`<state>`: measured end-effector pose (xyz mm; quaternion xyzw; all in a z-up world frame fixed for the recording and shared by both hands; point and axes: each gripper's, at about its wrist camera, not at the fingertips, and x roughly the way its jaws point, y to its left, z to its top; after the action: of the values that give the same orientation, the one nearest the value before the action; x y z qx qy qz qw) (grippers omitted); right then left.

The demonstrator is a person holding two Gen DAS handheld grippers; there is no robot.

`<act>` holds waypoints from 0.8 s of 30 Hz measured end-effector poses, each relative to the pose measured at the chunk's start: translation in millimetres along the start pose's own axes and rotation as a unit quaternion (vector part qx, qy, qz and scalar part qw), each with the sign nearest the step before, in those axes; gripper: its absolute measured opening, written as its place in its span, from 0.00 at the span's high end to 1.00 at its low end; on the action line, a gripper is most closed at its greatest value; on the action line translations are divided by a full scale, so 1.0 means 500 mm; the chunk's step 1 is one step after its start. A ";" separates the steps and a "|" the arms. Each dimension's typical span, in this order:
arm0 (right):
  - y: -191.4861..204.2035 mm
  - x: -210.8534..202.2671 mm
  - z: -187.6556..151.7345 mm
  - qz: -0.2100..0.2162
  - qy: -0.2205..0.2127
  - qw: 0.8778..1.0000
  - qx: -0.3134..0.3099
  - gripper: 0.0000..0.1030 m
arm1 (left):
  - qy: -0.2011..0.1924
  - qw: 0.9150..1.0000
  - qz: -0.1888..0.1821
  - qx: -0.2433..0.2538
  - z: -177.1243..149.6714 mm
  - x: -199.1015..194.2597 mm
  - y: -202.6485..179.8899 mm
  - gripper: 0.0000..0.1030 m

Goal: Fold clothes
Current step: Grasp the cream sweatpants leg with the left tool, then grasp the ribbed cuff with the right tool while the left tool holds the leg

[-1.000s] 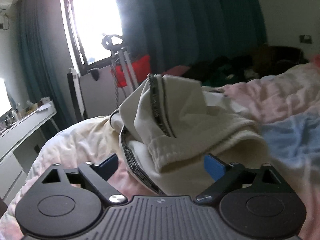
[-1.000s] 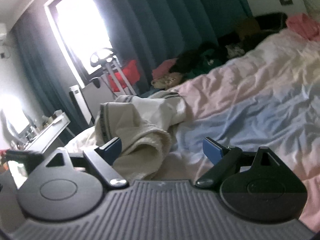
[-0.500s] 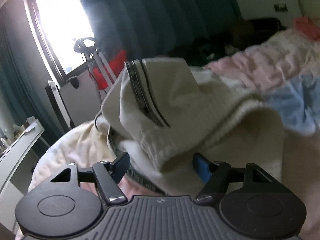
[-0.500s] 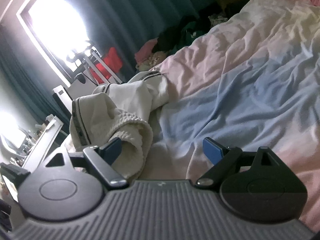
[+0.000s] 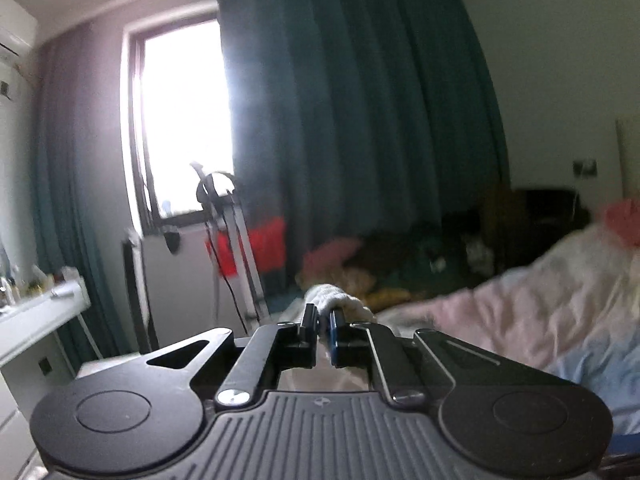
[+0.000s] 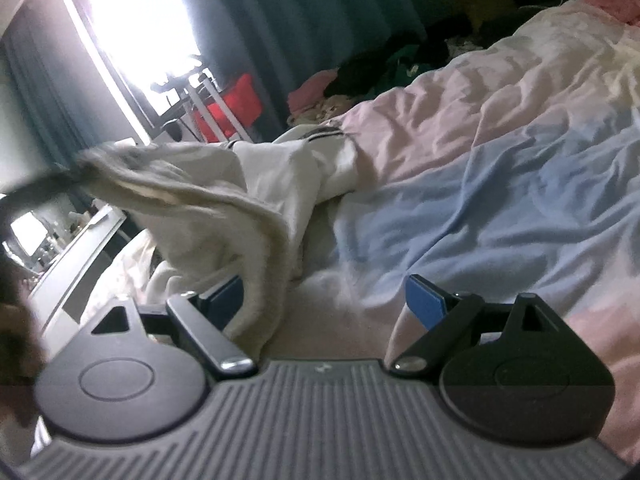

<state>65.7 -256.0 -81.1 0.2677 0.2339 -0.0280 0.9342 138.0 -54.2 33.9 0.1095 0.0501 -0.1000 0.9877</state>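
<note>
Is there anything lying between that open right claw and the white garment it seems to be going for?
Nothing visible stands in the way. The right claw is open, and the cream garment drapes down just in front of its left finger, with only bare bedspread around it. The left claw is already shut on a ribbed edge of the garment.

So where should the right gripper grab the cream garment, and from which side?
Probably the ribbed hem edge hanging just inside the open right gripper, by its left finger. Shift left and close across it. The left gripper is pinching the cream garment up at one end, so this hem hangs as a thin, free fold above the quilt.
</note>
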 end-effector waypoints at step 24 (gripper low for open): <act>0.203 0.139 -0.149 0.110 0.136 0.983 -0.062 0.80 | 0.006 0.959 0.133 -0.249 -0.160 -0.159 0.351 0.94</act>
<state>114.3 -125.8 -118.8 0.2345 0.3293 0.1265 0.9058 91.1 146.4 2.2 -0.1331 0.0640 0.0483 0.9878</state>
